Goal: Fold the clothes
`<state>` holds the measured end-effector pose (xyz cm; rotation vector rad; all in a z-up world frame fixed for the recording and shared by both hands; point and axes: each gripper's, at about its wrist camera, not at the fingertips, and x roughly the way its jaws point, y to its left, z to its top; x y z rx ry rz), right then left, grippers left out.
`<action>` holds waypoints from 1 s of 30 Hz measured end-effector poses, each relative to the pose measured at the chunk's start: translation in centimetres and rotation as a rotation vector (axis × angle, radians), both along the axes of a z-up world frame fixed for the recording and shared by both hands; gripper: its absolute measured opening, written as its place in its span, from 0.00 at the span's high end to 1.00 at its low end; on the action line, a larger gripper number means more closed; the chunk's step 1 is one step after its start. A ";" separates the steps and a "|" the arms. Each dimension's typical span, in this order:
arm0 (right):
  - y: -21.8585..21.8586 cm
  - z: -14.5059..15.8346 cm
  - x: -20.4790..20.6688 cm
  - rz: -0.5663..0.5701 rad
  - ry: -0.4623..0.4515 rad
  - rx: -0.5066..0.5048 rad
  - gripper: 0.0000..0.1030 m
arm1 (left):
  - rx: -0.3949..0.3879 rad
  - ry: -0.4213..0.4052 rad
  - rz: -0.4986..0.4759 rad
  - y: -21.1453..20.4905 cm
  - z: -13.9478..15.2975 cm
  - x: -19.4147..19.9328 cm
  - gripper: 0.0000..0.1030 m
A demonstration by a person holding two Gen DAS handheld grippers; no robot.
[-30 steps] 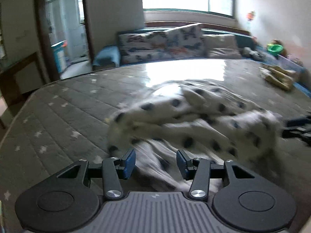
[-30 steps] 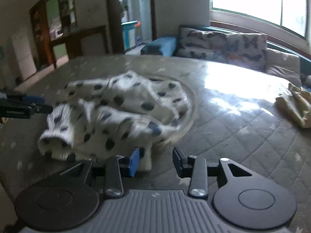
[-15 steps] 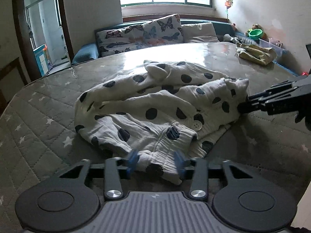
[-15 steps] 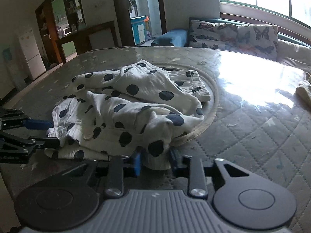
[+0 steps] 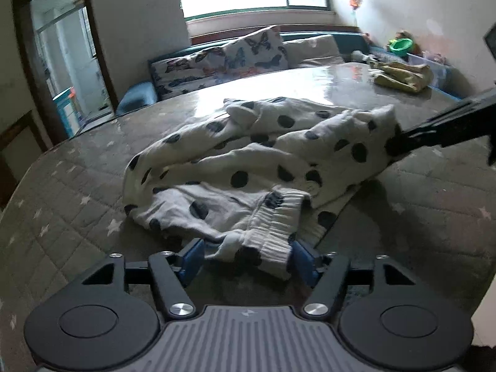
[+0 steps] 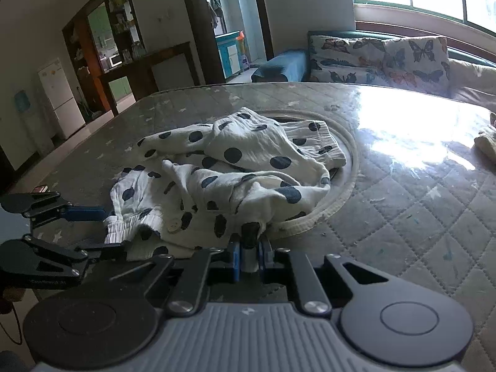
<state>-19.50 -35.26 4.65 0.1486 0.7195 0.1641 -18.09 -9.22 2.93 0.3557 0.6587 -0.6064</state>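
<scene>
The polka-dot garment (image 5: 279, 155) is crinkled white cloth with a ribbed cuff (image 5: 272, 226). The table (image 6: 434, 217) wears quilted fabric under a glossy clear sheet. Grippers are matt black plastic with blue pads (image 5: 192, 260).

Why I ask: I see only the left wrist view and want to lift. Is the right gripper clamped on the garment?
Observer: Yes. In the right wrist view the right gripper, its jaws just closing, pinches a fold of the spotted garment.
Operator: Anything under the cloth that I can't see?
Observer: Its far side lies over a pale round ring on the quilted table.
</scene>
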 end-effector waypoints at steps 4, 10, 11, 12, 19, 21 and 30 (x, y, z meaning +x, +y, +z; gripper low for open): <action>0.0 0.4 -0.2 -0.002 -0.002 0.023 0.90 | -0.008 0.022 0.034 0.0 -0.6 0.4 0.36; 0.4 1.0 -0.6 -0.006 -0.020 0.025 0.90 | -0.074 0.071 0.081 0.8 -0.5 1.1 0.71; 0.4 1.1 -0.6 -0.006 -0.021 0.024 0.90 | -0.069 0.066 0.090 1.0 -0.3 1.2 0.74; 0.4 1.2 -0.7 -0.007 -0.022 0.023 0.90 | -0.070 0.066 0.096 1.3 -0.1 1.2 0.80; 1.0 1.5 -1.9 0.013 -0.012 0.045 0.90 | -0.080 0.016 0.067 4.0 2.6 -0.5 0.92; 1.2 1.5 -2.6 0.024 -0.005 0.068 0.90 | -0.069 0.003 0.053 4.7 3.2 -1.4 0.92; 2.2 0.0 -5.6 0.044 0.056 0.123 0.90 | -0.010 0.038 0.025 6.5 2.3 -4.5 0.93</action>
